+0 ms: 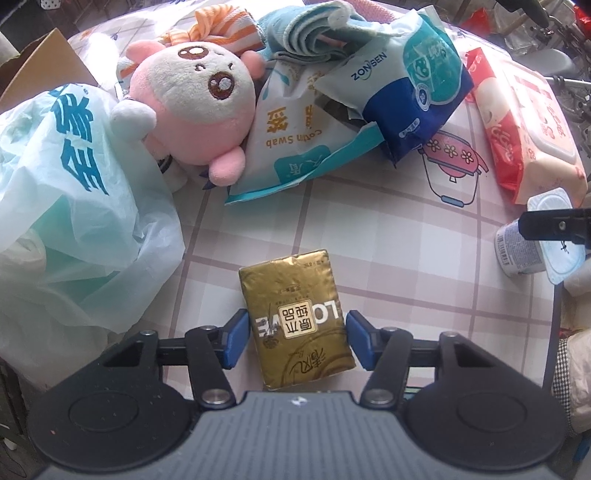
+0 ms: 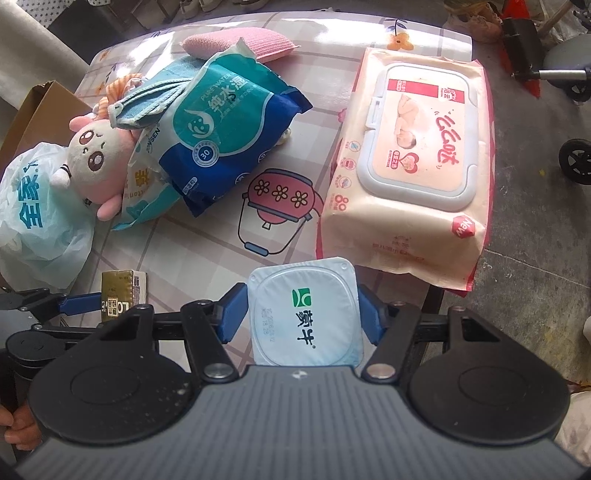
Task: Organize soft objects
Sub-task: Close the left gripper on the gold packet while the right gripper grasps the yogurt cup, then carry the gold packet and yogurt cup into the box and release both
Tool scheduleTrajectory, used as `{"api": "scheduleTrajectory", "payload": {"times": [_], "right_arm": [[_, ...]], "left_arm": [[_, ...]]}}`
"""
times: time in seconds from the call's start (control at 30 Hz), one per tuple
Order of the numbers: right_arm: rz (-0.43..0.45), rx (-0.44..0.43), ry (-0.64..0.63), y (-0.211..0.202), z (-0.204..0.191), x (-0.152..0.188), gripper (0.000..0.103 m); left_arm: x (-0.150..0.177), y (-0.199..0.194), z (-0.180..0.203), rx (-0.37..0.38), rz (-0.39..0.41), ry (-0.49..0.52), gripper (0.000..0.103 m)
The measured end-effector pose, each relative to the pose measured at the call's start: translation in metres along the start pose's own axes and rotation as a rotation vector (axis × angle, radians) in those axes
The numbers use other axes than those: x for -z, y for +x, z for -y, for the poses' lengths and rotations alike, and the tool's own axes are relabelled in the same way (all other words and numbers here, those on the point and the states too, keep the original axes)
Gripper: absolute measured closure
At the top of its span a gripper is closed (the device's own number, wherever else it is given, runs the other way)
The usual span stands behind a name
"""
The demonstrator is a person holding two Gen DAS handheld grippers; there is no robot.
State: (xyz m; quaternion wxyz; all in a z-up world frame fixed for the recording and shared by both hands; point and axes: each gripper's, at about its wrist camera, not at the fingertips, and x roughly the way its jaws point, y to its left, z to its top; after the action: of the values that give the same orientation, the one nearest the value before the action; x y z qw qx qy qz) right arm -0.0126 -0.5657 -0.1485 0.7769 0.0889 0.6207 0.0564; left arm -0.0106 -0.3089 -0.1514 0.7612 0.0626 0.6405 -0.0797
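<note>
**Gold tissue pack and yogurt cup, each between blue pads**

Gold tissue pack [image 1: 297,321] flat on the checked tablecloth [image 1: 388,236], lying between the blue pads of the left gripper [image 1: 295,339]. Jaws about half open, both pads right at the pack's long sides; right pad looks to touch, a thin sliver of cloth perhaps showing at the left one, so firm pressing cannot be told. Same pack partly seen in the right wrist view, with the left gripper's finger across it.

Yogurt cup [image 2: 304,317], foil lid up, standing near the table's edge between the pads of the right gripper [image 2: 303,314]. Jaws roughly halfway, pads hidden under the lid's rim on both sides; contact with the cup wall cannot be told.

Farther back, a heap: pink plush toy [image 1: 192,110] leaning on a pale plastic bag [image 1: 74,177], cotton swab pouch [image 1: 291,136] beside it, blue wet-wipes pack [image 2: 229,140] on top, folded teal cloth [image 1: 306,33] and striped orange fabric [image 1: 221,26] behind. Large peach baby-wipes pack [image 2: 406,155] lying apart on the right, just beyond the cup. Cardboard box [image 2: 33,110] at the far left.
</note>
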Motion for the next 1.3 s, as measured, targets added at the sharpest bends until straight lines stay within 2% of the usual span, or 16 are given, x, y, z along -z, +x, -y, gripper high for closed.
{"api": "scheduleTrajectory", "payload": {"times": [0.13,0.43,0.63,0.77,0.9,1.03,1.17,1.3], "right_arm": [[0.011,-0.015,0.036,-0.003,0.003,0.003,0.042],[0.054,-0.083,0.147,-0.029,0.009,0.006,0.043],[0.091,-0.091,0.196,-0.052,0.001,0.006,0.043],[0.115,-0.071,0.212,-0.074,-0.018,0.001,0.043],[0.148,-0.056,0.226,-0.1,-0.053,-0.013,0.043],[0.176,-0.087,0.232,-0.117,-0.108,-0.038,0.043],[0.207,-0.169,0.223,-0.12,-0.184,-0.076,0.043],[0.219,-0.286,0.197,-0.105,-0.266,-0.126,0.043]], "left_arm": [[0.004,-0.007,0.006,-0.008,0.028,0.036,0.047],[0.007,-0.036,0.004,0.028,0.074,0.079,0.047],[0.003,-0.064,-0.009,0.086,0.138,0.11,0.047],[-0.006,-0.091,-0.034,0.141,0.173,0.119,0.047],[-0.021,-0.125,-0.081,0.17,0.201,0.128,0.047],[-0.041,-0.166,-0.152,0.166,0.26,0.11,0.047],[-0.066,-0.198,-0.235,0.098,0.327,0.087,0.047],[-0.096,-0.205,-0.316,-0.014,0.369,0.066,0.047]]}}
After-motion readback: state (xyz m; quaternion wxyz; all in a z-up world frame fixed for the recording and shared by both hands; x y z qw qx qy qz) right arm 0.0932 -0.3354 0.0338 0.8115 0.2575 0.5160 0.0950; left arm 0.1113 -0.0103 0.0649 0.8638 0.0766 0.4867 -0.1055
